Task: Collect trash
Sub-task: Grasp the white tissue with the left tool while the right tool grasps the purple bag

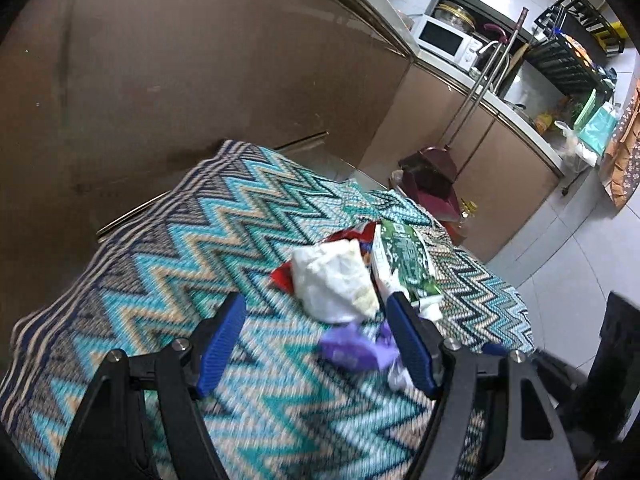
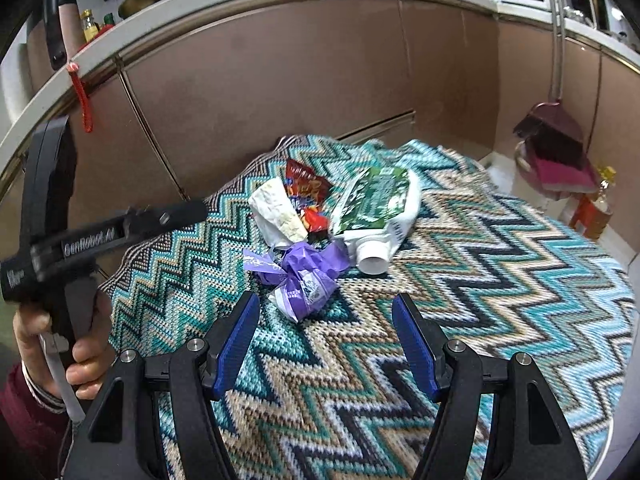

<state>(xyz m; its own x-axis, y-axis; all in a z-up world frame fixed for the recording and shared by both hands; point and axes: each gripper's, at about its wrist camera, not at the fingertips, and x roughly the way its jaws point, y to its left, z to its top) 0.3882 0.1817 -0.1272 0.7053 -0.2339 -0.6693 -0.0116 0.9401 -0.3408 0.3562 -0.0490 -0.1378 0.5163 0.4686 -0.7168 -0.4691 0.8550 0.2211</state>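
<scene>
Teal, tan and navy zigzag cloth point(image 2: 460, 264) covers the table on which a small heap of trash lies. In the right wrist view the heap has a crumpled purple wrapper point(image 2: 298, 274) nearest the camera, a white crumpled paper point(image 2: 276, 212) behind it to the left, a red snack wrapper point(image 2: 308, 192) partly under that paper, and a flattened green and white pouch point(image 2: 376, 208) with a white spout to the right, all touching or just beside each other. The right gripper point(image 2: 326, 322) hovers above the cloth with its blue fingers spread wide and nothing between them, the purple wrapper just ahead. The left gripper point(image 1: 316, 330) is likewise wide open; in its own view the purple wrapper point(image 1: 352, 350) sits between the fingers near the right one, with the white paper point(image 1: 332, 280) and green pouch point(image 1: 404, 260) beyond. Whether that finger touches the wrapper cannot be told. A maroon dustpan point(image 2: 556, 156) leans on the brown cabinets point(image 2: 280, 68) behind.
</scene>
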